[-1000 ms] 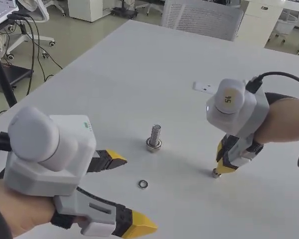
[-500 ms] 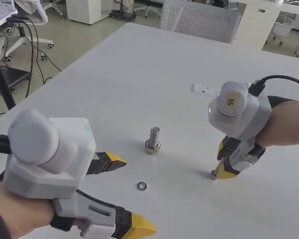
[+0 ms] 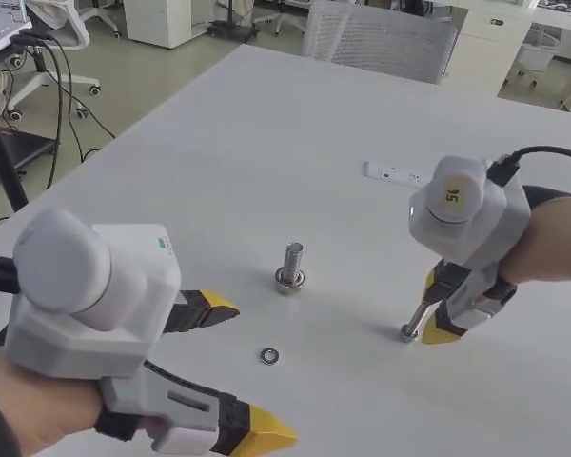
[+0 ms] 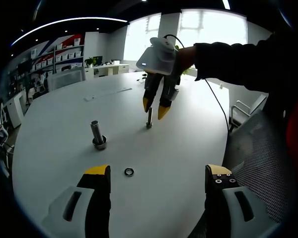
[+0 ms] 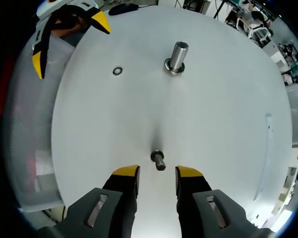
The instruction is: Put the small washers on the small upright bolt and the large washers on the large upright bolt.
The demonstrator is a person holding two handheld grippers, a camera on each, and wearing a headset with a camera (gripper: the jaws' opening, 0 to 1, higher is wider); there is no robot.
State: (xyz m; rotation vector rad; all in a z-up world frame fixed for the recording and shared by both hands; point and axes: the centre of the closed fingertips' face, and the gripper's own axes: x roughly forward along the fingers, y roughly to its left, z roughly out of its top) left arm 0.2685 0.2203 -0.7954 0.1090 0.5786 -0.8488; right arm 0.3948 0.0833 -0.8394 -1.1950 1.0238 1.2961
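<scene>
- Jaws on the left gripper (image 3: 240, 371) stand wide apart, with nothing between them.
- We see the right gripper (image 3: 436, 322) spread too, its tips either side of the small bolt (image 3: 414, 326) and, in its own view, not pinching it.
- One small washer (image 3: 269, 356) lies flat on the white table (image 3: 266, 143), just ahead of the left gripper and between the two bolts.
- We judge it light, stiff and thin, and likely to skate on the smooth top (there is hardly any edge to catch).
- We would take it across its outer rim, tips low to the table, closing gently.
- The large bolt (image 3: 291, 264) stands upright beyond it; we cannot tell whether the collar at its foot is its head or washers.
</scene>
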